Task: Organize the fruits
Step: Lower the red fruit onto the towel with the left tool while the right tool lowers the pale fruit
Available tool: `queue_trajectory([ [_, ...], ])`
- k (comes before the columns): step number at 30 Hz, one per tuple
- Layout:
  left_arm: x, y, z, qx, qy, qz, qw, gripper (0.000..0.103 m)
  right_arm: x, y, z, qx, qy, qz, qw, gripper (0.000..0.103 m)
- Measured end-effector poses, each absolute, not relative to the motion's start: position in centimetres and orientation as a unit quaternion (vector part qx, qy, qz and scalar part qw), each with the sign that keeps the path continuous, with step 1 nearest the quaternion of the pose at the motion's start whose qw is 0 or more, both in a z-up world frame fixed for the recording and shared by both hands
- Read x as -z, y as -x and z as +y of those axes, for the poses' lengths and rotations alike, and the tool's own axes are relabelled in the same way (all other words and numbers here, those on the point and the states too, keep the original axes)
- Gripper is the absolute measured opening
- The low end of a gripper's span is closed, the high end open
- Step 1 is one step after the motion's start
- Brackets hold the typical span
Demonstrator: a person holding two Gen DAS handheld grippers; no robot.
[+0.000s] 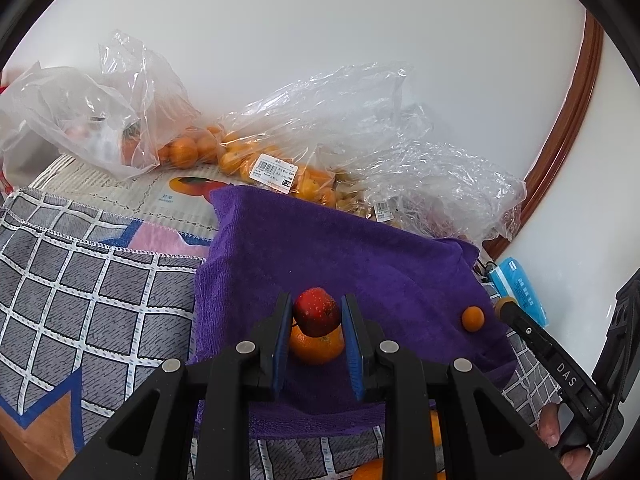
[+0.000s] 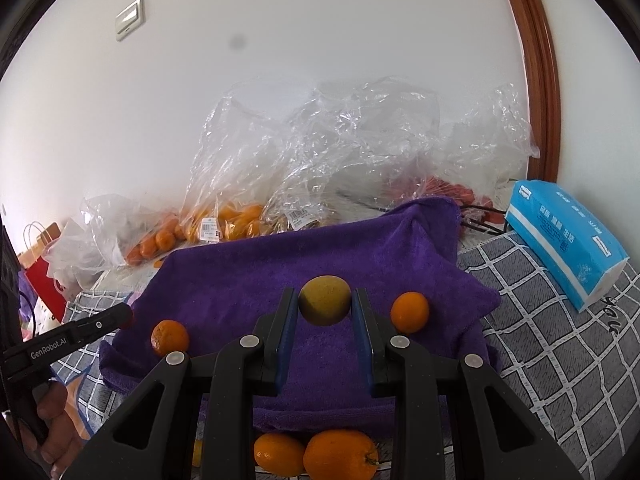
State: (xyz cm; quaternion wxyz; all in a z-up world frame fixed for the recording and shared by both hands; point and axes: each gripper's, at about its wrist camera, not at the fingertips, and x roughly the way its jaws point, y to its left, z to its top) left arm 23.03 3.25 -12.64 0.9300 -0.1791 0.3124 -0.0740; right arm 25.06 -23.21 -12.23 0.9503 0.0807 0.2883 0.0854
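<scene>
Plastic bags [image 2: 320,168] behind purple towel [image 2: 280,272]; tissue pack [image 2: 568,240] (right).

Left gripper [image 1: 316,316] and right gripper [image 2: 325,307] both tilt downward, fingers [image 1: 280,336] clamped shut on fruit.

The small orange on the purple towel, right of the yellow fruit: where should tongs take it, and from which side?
Grip the small orange across its middle, coming from above: it is round and sits free on the purple towel.
</scene>
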Motion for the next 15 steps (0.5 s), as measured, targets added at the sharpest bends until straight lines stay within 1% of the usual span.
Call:
queue_trajectory([
  [15, 12.76, -23.01, 3.17, 0.074, 0.175, 0.311, 0.931, 0.023, 12.35, -25.15, -23.25, -0.081, -0.08, 0.29, 0.95, 0.028],
])
